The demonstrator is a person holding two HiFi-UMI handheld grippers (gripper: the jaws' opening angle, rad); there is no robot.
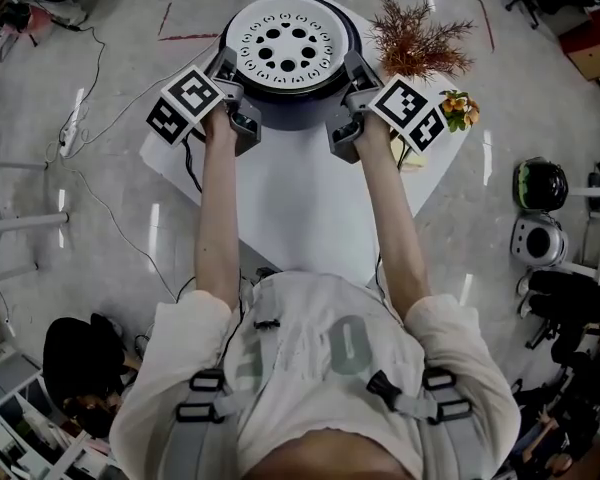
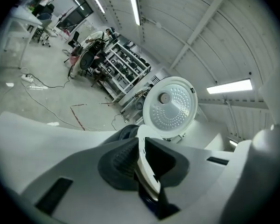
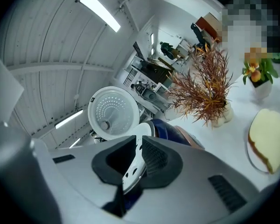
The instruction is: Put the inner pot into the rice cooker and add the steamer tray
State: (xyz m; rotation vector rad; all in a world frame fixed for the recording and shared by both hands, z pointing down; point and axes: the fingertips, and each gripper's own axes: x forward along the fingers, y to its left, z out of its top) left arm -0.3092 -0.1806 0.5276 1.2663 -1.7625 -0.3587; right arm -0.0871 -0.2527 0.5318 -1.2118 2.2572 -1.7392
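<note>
Bare table (image 1: 300,203) at frame centre lies open; dried plant (image 1: 417,36) and flower pot (image 1: 458,108) crowd upper right beside the rice cooker (image 1: 292,115)

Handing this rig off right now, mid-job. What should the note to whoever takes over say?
Left gripper: shut on the steamer tray rim, left side.
Right gripper: shut on the right rim.
The tray lies level across the top of the rice cooker, whose lid stands open.
The inner pot is hidden under the tray, so I can't confirm it is in.
Left to do: check the tray is seated, then release both.
</note>
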